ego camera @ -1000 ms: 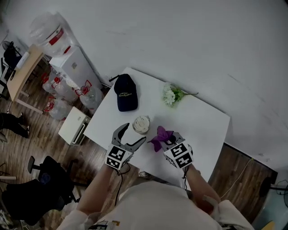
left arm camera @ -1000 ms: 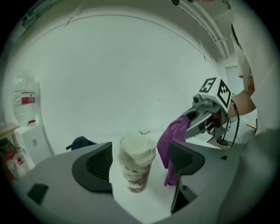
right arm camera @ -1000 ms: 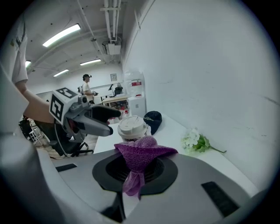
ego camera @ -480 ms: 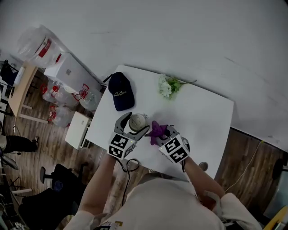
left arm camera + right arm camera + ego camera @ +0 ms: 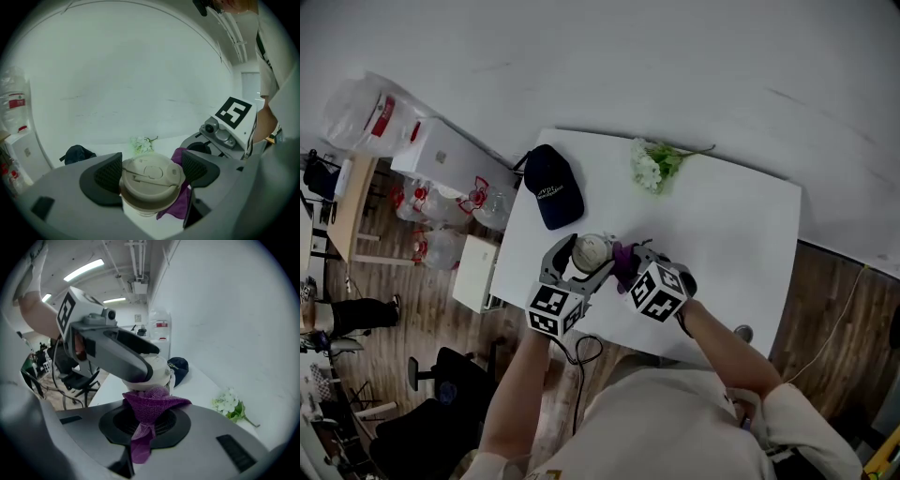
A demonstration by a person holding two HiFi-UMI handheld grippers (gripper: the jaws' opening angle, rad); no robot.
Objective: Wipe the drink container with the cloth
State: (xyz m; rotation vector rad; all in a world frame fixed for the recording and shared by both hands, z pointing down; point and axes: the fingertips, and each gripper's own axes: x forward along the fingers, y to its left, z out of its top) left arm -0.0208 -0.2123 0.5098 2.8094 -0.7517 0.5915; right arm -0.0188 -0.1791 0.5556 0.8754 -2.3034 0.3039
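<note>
**Container gripped, cloth at its side**

Beige lidded drink container (image 5: 592, 250) (image 5: 150, 180) (image 5: 161, 372) stands upright on the white table (image 5: 731, 234), near the table's front edge. Left hand-held gripper (image 5: 584, 255) (image 5: 151, 171) is clenched on the container: its 2 jaws sit 1 on each side of the lid, pads against the rim.

Right hand-held gripper (image 5: 630, 265) (image 5: 149, 420) is just right of the container, jaws pinched together on a purple knit cloth (image 5: 624, 255) (image 5: 180, 206) (image 5: 150, 406). The bunched cloth sticks out past the jaw tips and presses against the container's right side, below the lid. A loose tail of cloth hangs down between the jaws.

Dark navy baseball cap (image 5: 553, 186) (image 5: 77, 153) (image 5: 179, 365) lies behind the container, to its left, apart from it. White flower bunch with green leaves (image 5: 654, 167) (image 5: 140, 144) (image 5: 229, 406) lies behind the container to its right, well apart, near the table's far edge.
</note>
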